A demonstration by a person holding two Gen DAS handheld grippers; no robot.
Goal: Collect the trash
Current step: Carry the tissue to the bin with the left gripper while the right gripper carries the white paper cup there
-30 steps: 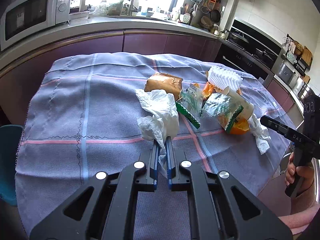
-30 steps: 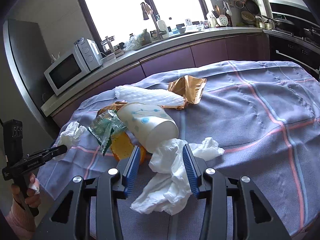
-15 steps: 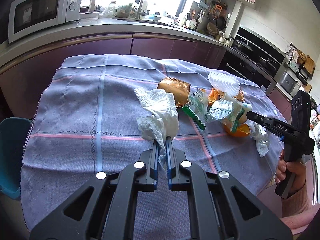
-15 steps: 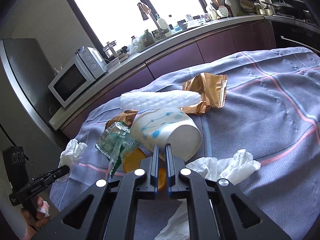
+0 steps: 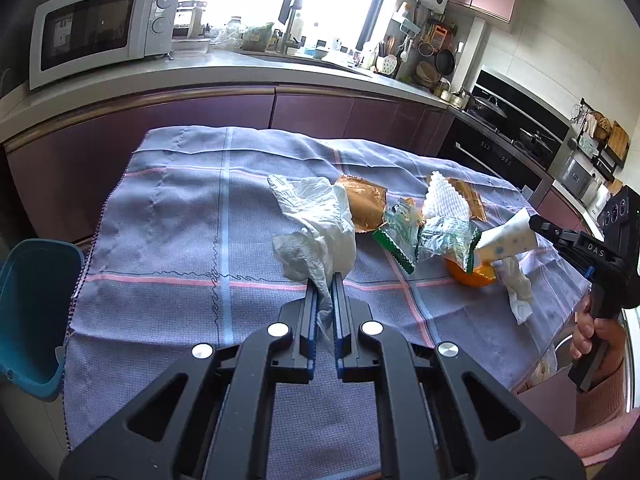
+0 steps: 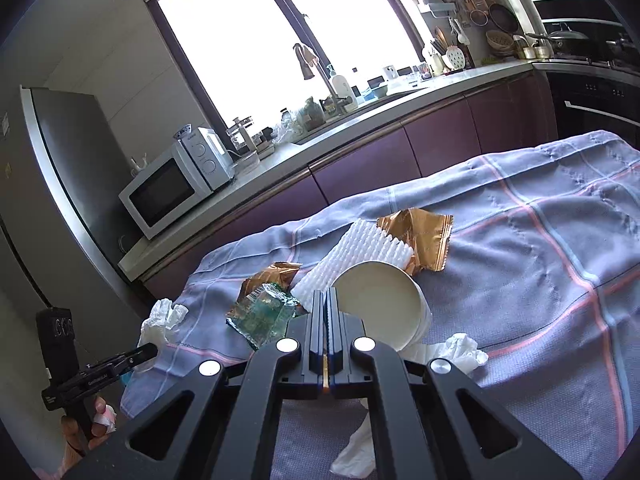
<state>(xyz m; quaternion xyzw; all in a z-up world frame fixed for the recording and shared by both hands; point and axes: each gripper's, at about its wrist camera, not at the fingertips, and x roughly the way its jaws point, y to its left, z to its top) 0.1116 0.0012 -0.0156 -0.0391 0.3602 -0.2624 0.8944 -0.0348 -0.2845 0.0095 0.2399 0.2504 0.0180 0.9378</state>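
Note:
My left gripper [image 5: 324, 280] is shut on a crumpled white tissue [image 5: 316, 224], which hangs just above the purple checked tablecloth [image 5: 168, 240]. The right wrist view shows the same gripper [image 6: 148, 350] and tissue [image 6: 160, 320] at the lower left. My right gripper [image 6: 325, 296] has its jaws closing the last bit on the rim of a white paper cup [image 6: 376, 304], lifted and tilted with its mouth toward the camera. From the left wrist view the cup [image 5: 508, 240] hangs off that gripper [image 5: 536, 222] above the trash pile.
On the cloth lie gold wrappers [image 5: 362, 206] [image 6: 424, 236], a white foam net [image 5: 444, 200], green wrappers [image 5: 400, 232], an orange peel [image 5: 472, 274] and another white tissue [image 6: 460, 350]. A blue bin [image 5: 32, 304] stands beside the table's left edge. Kitchen counters run behind.
My right gripper went from open around the loose tissue to shut on the cup's rim, then rose with the cup. My left gripper drifted and rose slightly, still holding its tissue.

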